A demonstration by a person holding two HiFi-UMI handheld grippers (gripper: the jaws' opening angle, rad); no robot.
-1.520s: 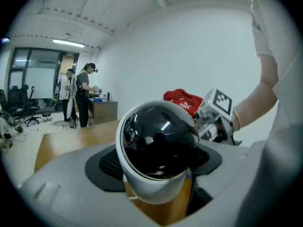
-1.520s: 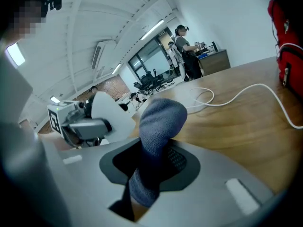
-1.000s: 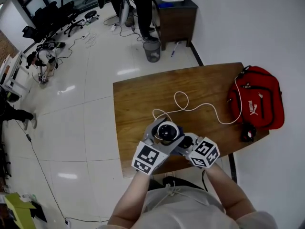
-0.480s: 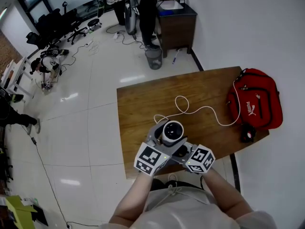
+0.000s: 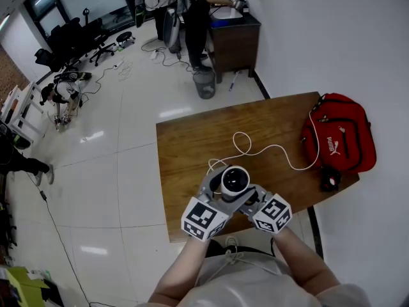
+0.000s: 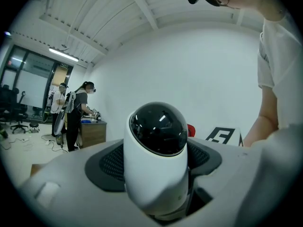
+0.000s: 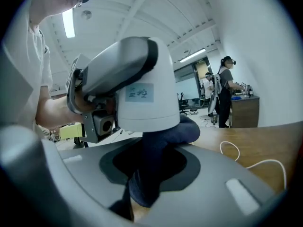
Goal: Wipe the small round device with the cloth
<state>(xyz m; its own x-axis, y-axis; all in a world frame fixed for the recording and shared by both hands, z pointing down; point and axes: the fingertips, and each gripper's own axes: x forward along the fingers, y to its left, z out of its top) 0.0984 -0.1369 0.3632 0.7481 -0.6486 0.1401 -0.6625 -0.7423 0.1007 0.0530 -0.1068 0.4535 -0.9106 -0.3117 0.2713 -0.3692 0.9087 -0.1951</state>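
Observation:
The small round device [image 5: 234, 180], a white body with a black dome, is held above the table's near edge. My left gripper [image 5: 220, 195] is shut on its white body [image 6: 156, 174], dome pointing away from me. A white cable [image 5: 255, 148] runs from it across the table. My right gripper [image 5: 251, 198] is shut on a dark blue cloth [image 7: 158, 164]. The cloth's bunched top presses against the underside of the device [image 7: 142, 84], whose label side faces this gripper. The cloth barely shows in the head view.
The wooden table [image 5: 192, 139] carries a red bag [image 5: 339, 139] at the right end with a small black object [image 5: 329, 181] beside it. Two people [image 5: 195, 5] stand at a cabinet far behind, near a waste bin [image 5: 204, 82]. Office chairs stand at the back left.
The device has been tilted in the left gripper, its dome first facing up, then away, now up again. The right gripper with the cloth stays close against it.

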